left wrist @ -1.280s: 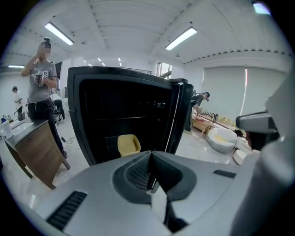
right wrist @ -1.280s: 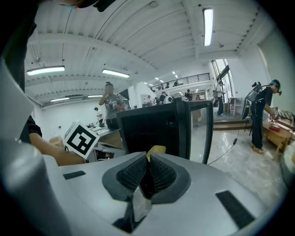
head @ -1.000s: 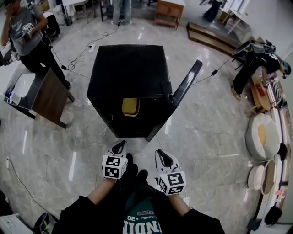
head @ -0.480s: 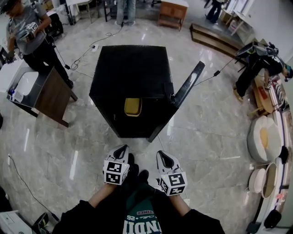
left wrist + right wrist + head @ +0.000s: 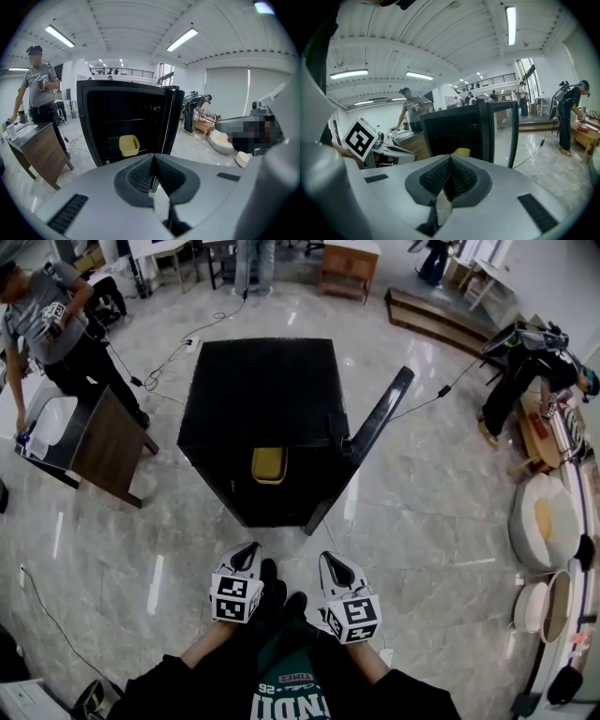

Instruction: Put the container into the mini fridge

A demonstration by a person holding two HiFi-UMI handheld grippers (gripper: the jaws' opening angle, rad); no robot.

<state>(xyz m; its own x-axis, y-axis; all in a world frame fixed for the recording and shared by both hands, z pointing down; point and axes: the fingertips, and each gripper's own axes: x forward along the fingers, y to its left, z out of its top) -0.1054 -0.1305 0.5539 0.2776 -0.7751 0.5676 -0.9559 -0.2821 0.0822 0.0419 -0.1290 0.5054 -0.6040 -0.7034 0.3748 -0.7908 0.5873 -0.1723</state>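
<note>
A black mini fridge [image 5: 267, 395] stands on the floor ahead of me with its door [image 5: 370, 432] swung open to the right. A yellow container [image 5: 268, 464] sits on a shelf inside it, also seen in the left gripper view as the yellow container [image 5: 129, 145] and as a yellow edge [image 5: 461, 151] in the right gripper view. My left gripper [image 5: 246, 552] and right gripper [image 5: 333, 563] are held side by side near my body, well short of the fridge. Both have their jaws closed together with nothing between them.
A brown table with a sink [image 5: 80, 432] stands left of the fridge, a person [image 5: 56, 324] beside it. Cables [image 5: 169, 352] run over the marble floor behind the fridge. Round cushions [image 5: 544, 521] and another person [image 5: 525, 371] are at the right.
Both grippers stay where they were. The view has shifted slightly, and the person at the left has bent toward the sink table.
</note>
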